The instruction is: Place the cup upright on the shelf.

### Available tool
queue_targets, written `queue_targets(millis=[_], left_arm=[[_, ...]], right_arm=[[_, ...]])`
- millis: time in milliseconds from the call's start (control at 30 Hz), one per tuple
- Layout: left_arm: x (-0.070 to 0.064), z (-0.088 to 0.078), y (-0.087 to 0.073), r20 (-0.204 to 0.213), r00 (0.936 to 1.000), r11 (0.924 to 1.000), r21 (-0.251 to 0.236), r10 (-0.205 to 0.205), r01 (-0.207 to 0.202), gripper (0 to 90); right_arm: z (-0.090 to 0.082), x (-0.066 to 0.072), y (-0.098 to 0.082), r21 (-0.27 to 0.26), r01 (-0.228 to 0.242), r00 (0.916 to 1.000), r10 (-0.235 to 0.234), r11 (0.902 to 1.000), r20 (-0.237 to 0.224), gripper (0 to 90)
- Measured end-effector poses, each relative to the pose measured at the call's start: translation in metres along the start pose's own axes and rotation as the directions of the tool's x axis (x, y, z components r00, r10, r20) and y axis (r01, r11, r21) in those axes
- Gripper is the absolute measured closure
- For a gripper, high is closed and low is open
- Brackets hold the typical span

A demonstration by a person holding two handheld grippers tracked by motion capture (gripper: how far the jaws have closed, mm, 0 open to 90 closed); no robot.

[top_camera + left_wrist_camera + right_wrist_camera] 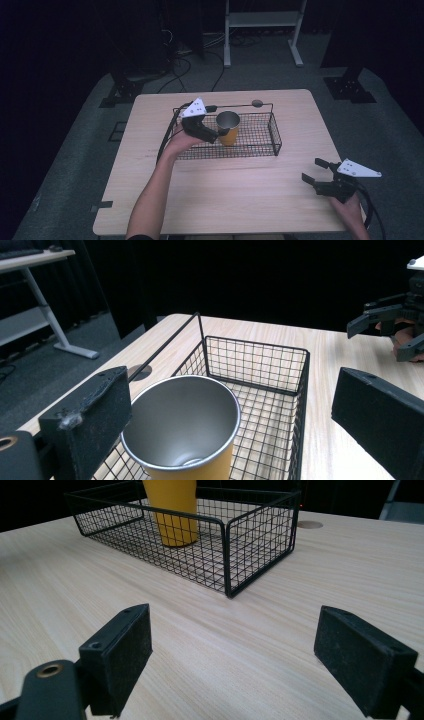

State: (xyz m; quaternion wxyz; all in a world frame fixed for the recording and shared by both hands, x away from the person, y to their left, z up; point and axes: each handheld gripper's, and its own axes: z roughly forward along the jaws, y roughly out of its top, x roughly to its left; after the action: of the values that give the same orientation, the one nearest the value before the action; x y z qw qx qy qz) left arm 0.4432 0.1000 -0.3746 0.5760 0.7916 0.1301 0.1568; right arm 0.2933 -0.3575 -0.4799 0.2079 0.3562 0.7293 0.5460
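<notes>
A yellow cup [228, 132] with a steel inside stands upright in a black wire basket [275, 136] on the wooden table [225, 195]. My left gripper [215, 122] is open at the cup's left side, its jaws spread wider than the cup. In the left gripper view the cup [180, 420] sits between the jaws of the left gripper [230, 390], close against the left one, inside the basket [260, 345]. My right gripper [315, 170] is open and holds nothing near the table's front right corner. The right gripper [235, 625] faces the basket [227, 555] and cup [172, 510].
A thin handle bar runs along the basket's far side. There is a round hole [257, 103] in the table behind the basket. A white desk frame [262, 20], cables and black stands sit on the floor beyond. The right gripper [387, 332] shows far off in the left gripper view.
</notes>
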Motion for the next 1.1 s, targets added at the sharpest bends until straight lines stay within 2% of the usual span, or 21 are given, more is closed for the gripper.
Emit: queue_targets(millis=[367,533,733,1100], left_arm=[[-0.015,-0.015,-0.003,-0.007,1.0,0.9996,-0.029,0.005,-0.005,2.0],[-0.022,-0.021,-0.005,-0.009,0.9999,0.9997,-0.022,-0.01,0.01,2.0],[-0.032,-0.028,-0.009,-0.026,0.9997,0.9997,-0.025,0.0,-0.001,2.0],[-0.047,-0.04,-0.015,-0.031,0.9995,0.9993,-0.036,0.006,-0.007,2.0]], right_arm=[[0.0,0.0,0.0,-0.003,-0.004,1.0,0.004,1.0,0.001,14.4],[0.0,0.0,0.0,-0.002,-0.003,1.0,0.003,1.0,0.003,14.4],[0.0,0.0,0.0,-0.004,-0.005,1.0,0.005,1.0,0.003,14.4],[0.0,0.0,0.0,-0.005,-0.005,1.0,0.005,1.0,0.005,14.4]])
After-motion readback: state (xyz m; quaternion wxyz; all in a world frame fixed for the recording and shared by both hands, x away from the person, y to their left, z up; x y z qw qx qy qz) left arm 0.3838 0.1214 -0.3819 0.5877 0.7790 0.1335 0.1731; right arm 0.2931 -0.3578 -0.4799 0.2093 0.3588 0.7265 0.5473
